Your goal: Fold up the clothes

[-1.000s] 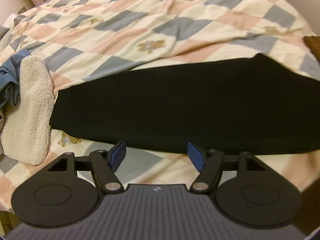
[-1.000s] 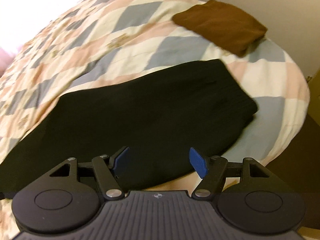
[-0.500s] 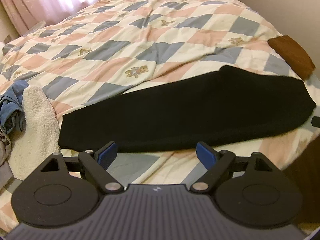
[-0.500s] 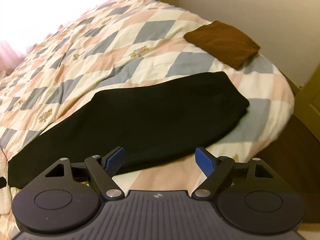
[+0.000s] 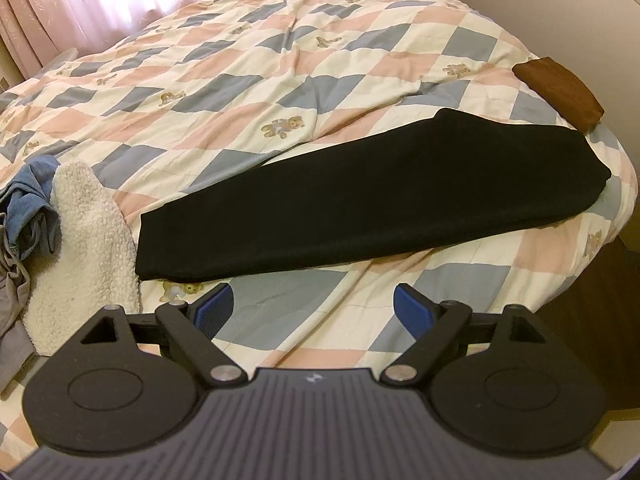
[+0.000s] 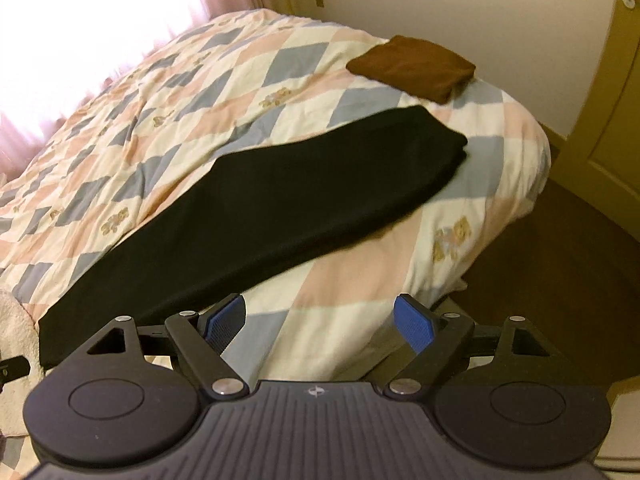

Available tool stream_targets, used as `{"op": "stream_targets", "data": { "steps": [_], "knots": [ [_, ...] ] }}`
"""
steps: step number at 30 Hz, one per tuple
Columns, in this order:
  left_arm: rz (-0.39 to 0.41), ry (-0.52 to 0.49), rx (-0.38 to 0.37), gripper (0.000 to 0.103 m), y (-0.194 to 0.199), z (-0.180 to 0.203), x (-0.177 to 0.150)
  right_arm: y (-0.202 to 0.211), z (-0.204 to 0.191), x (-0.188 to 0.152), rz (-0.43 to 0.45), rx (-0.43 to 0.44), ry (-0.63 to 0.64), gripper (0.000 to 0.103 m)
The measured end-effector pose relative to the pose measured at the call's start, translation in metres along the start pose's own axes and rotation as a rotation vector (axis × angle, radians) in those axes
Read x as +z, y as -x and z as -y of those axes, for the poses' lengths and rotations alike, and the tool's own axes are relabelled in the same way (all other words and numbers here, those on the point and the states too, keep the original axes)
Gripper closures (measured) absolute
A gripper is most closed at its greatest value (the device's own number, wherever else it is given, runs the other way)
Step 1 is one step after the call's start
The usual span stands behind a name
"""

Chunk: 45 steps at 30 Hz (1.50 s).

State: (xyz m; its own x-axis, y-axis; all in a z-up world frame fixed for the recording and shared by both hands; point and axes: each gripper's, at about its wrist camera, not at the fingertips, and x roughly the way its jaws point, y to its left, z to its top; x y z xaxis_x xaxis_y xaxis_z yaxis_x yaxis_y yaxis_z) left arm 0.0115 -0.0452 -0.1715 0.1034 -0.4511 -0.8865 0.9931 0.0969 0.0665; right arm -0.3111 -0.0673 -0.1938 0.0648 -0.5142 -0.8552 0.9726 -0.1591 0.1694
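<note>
Left claw and right claw: black linkage arms, silver pivot screws, blue ribbed pads, ridged grey housing, small central emblem noted.

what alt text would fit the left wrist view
A long black folded garment lies across a checked teddy-bear quilt, beyond the open, empty left hand-held gripper. A white fleece item lies at left, a folded brown cloth far right.

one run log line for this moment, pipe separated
task: fold clothes | black garment: folded lengthwise on quilt | left gripper: open, empty | right gripper: opening, empty | brown folded garment: apart
</note>
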Motion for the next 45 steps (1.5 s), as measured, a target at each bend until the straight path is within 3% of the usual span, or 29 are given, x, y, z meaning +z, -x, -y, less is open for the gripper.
{"op": "stream_targets", "data": {
  "steps": [4, 6, 8, 11, 14, 16, 22, 28, 34, 43, 45],
  "knots": [
    [-0.017, 0.037, -0.038, 0.015, -0.012, -0.007, 0.0, 0.0, -0.004, -0.001, -0.017, -0.01, 0.008, 0.019],
    [-0.038, 0.099, -0.094, 0.012, -0.024, -0.017, -0.003, -0.005, -0.007, 0.002, -0.032, -0.015, 0.018, 0.019],
    [-0.081, 0.236, -0.184, 0.012, -0.046, -0.041, -0.012, -0.014, -0.012, 0.005, -0.057, -0.017, 0.042, 0.018],
    [-0.136, 0.523, -0.284, 0.013, -0.08, -0.088, -0.036, -0.036, -0.024, 0.01, -0.116, -0.008, 0.09, 0.018],
    [-0.125, 0.773, -0.302, 0.016, -0.108, -0.134, -0.062, -0.063, -0.041, 0.015, -0.178, 0.024, 0.15, 0.018],
    [-0.102, 0.865, -0.271, 0.018, -0.119, -0.158, -0.073, -0.083, -0.056, 0.014, -0.208, 0.065, 0.216, 0.018],
    [-0.035, 0.951, -0.194, 0.019, -0.138, -0.212, -0.08, -0.125, -0.116, -0.001, -0.253, 0.126, 0.438, 0.019],
    [0.105, 1.159, -0.277, 0.019, -0.2, -0.26, -0.096, -0.158, -0.157, -0.032, -0.319, 0.175, 0.428, 0.02],
    [0.186, 1.352, -0.373, 0.022, -0.258, -0.292, -0.133, -0.18, -0.18, -0.042, -0.224, 0.151, 0.309, 0.022],
    [0.332, 1.387, -0.486, 0.021, -0.286, -0.299, -0.139, -0.202, -0.216, -0.042, -0.141, 0.146, 0.315, 0.022],
    [0.356, 1.397, -0.499, 0.028, -0.287, -0.298, -0.137, -0.204, -0.22, -0.039, -0.096, 0.13, 0.327, 0.026]
  ]
}}
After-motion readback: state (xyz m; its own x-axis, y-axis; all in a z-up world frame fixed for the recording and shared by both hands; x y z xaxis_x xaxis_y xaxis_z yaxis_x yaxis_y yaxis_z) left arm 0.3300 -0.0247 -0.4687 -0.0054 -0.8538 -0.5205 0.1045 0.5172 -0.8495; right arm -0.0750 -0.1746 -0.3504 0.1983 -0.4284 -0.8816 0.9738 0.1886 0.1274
